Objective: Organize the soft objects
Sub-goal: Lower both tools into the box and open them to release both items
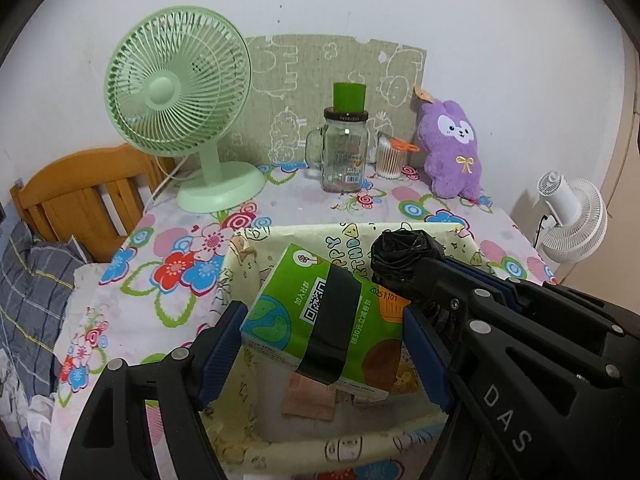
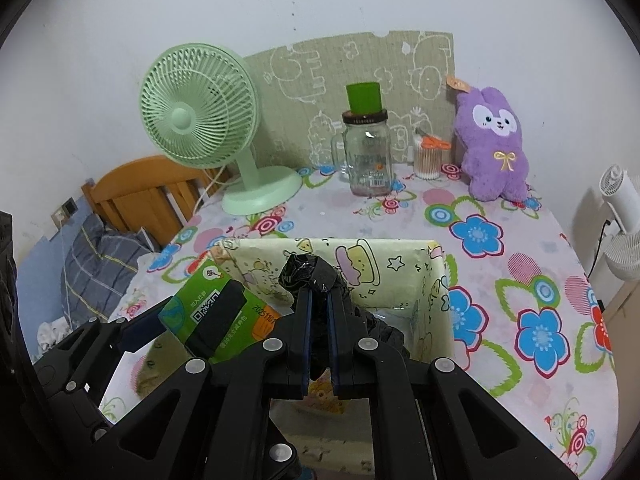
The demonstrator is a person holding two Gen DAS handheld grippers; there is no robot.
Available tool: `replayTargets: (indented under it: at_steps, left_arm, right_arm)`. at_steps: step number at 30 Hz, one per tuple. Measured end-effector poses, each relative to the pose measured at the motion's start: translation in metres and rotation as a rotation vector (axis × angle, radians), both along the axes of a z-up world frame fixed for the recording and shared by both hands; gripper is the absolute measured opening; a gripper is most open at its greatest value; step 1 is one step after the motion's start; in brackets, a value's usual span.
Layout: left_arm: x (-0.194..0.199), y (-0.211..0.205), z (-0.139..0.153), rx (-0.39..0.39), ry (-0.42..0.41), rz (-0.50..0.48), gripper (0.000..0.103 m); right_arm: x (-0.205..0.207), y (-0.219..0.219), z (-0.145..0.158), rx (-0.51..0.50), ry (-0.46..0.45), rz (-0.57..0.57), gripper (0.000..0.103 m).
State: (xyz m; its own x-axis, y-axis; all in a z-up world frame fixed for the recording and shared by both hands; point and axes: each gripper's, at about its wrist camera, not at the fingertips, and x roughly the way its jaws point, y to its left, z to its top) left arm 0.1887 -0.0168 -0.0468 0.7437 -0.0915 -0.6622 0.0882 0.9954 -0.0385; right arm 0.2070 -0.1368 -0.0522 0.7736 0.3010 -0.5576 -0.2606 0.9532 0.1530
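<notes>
My left gripper point(image 1: 322, 330) is shut on a green tissue pack point(image 1: 320, 316) with a black band and holds it over the open cream fabric basket point(image 1: 256, 256). My right gripper point(image 2: 318, 312) is shut on a crumpled black plastic bag point(image 2: 308, 276), also over the basket point(image 2: 436, 280). The bag point(image 1: 404, 256) shows in the left wrist view just right of the pack, and the pack point(image 2: 212, 316) shows at the left in the right wrist view. A purple plush bunny point(image 2: 494, 144) sits at the table's back right against the wall.
A green desk fan point(image 2: 200, 120) stands at the back left. A glass mug jar with a green cup on top point(image 2: 368, 148) and a cotton swab jar point(image 2: 428, 160) stand at the back middle. A white fan point(image 2: 620, 216) is off the right edge, a wooden bed frame point(image 2: 136, 192) on the left.
</notes>
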Motion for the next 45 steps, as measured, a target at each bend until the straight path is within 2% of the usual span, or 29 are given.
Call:
replayTargets:
  at_steps: [5,13,25,39,41,43,44,45]
  left_arm:
    - [0.011,0.001,-0.009,-0.002,0.037,0.01,0.087]
    - [0.01,-0.004,-0.011,0.004,0.044,-0.004,0.097]
    - [0.003,-0.005,-0.006,0.03,0.047,0.023,0.097]
    - [-0.021,-0.002,-0.003,0.032,0.046,0.018,0.097]
    - [-0.024,-0.002,-0.002,0.039,0.045,0.023,0.097]
    - [-0.028,-0.002,-0.002,0.035,0.04,0.017,0.097]
    - [-0.032,-0.003,0.0,0.021,0.036,0.008,0.097]
    - [-0.035,-0.002,0.001,0.019,0.031,0.008,0.098]
  right_arm:
    - [0.013,0.001,-0.007,-0.001,0.033,0.005,0.009]
    - [0.014,-0.003,-0.011,0.015,0.042,0.027,0.01]
    - [0.011,0.0,-0.009,-0.011,0.055,0.038,0.015]
    - [-0.012,0.0,-0.007,-0.036,0.053,0.041,0.017]
    - [-0.016,0.001,-0.006,-0.056,0.048,0.022,0.023]
    - [-0.022,0.001,-0.005,-0.071,0.035,0.007,0.039]
    - [-0.025,0.0,-0.005,-0.067,0.028,0.009,0.06]
    - [-0.028,-0.001,-0.004,-0.062,0.018,0.004,0.071]
